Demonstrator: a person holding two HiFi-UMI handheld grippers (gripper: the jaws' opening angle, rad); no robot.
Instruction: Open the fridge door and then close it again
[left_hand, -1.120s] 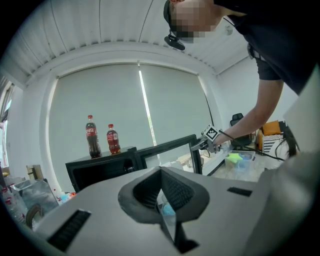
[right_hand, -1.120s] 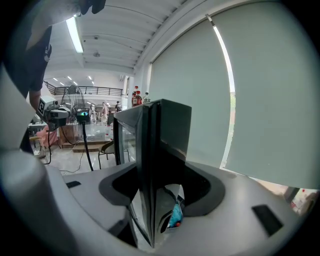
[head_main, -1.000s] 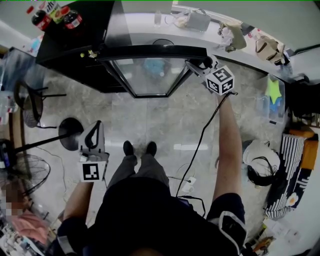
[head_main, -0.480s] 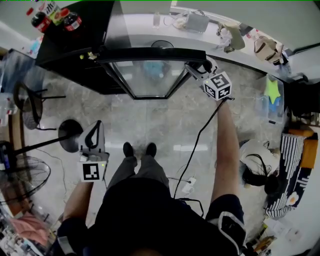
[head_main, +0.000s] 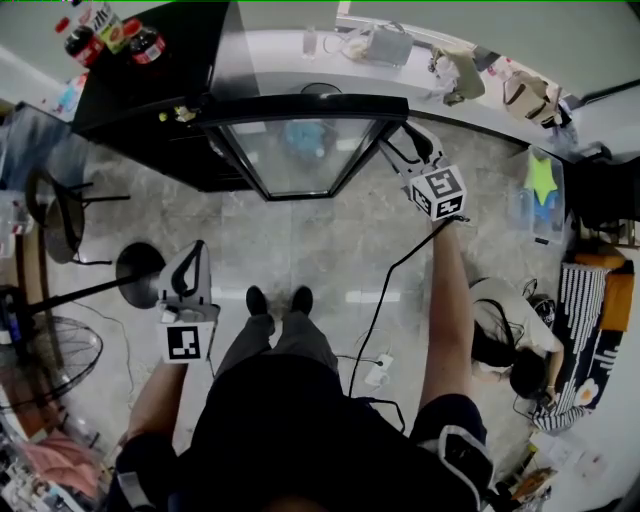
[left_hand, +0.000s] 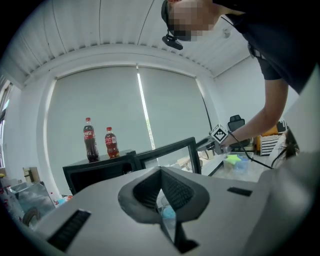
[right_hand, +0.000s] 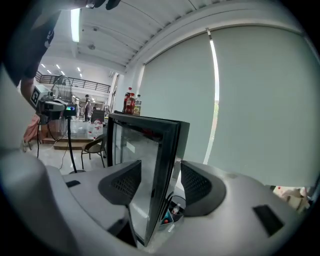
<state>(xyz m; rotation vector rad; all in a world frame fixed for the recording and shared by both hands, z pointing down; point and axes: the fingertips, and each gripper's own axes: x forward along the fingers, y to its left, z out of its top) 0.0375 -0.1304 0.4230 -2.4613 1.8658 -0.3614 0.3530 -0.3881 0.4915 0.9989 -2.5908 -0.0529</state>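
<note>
Standing swung out from the black fridge (head_main: 150, 75), the glass fridge door (head_main: 300, 150) is seen ahead of the person, its free edge toward the right tongs (head_main: 398, 140). These tongs are spread wide, the door's edge set between the jaws, with a gap shown beside one jaw. The left tongs (head_main: 190, 262) are pressed together, empty, and held over the floor (head_main: 330, 250) by the person's left leg. Bottles (head_main: 110, 30) are stood on the fridge top.

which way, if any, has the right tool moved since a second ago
Yes. In the head view the right tool has drawn back a little, down the picture toward the person, away from the top bar of the fridge door.
</note>
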